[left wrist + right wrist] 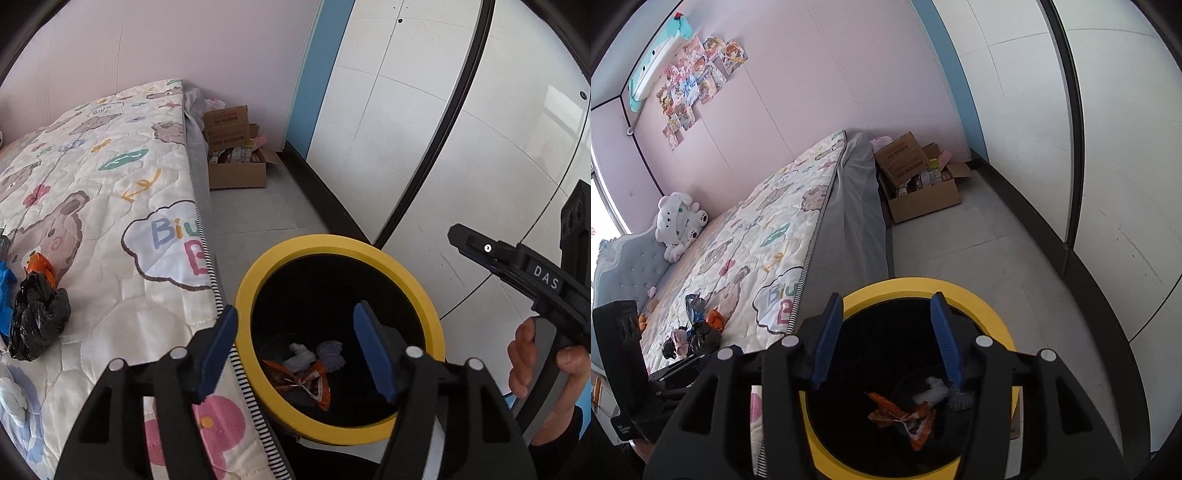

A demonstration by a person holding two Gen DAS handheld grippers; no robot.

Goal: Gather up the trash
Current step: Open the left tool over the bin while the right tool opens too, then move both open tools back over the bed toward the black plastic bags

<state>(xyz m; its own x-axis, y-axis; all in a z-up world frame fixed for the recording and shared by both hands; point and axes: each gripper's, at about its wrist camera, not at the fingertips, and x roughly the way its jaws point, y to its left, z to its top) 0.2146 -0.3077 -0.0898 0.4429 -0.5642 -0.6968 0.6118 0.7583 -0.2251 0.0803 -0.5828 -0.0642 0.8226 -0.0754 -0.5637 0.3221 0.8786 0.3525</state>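
A black bin with a yellow rim (417, 280) (975, 295) stands on the floor beside the bed. Inside lie an orange wrapper (306, 380) (905, 417) and crumpled white tissue (301, 356) (936, 393). My left gripper (295, 350) is open and empty, above the bin's left side. My right gripper (886, 339) is open and empty over the bin mouth; it also shows in the left wrist view (517, 269) at the right. On the quilt (122, 206) lie a crumpled black bag (37, 317) (701, 338), orange scraps (42, 267) (714, 317) and blue trash (5, 288).
An open cardboard box (236, 162) (923, 188) of items stands on the grey floor (258, 210) at the bed's foot. White wardrobe doors (443, 129) line the right side. A plush toy (679, 221) sits by the headboard.
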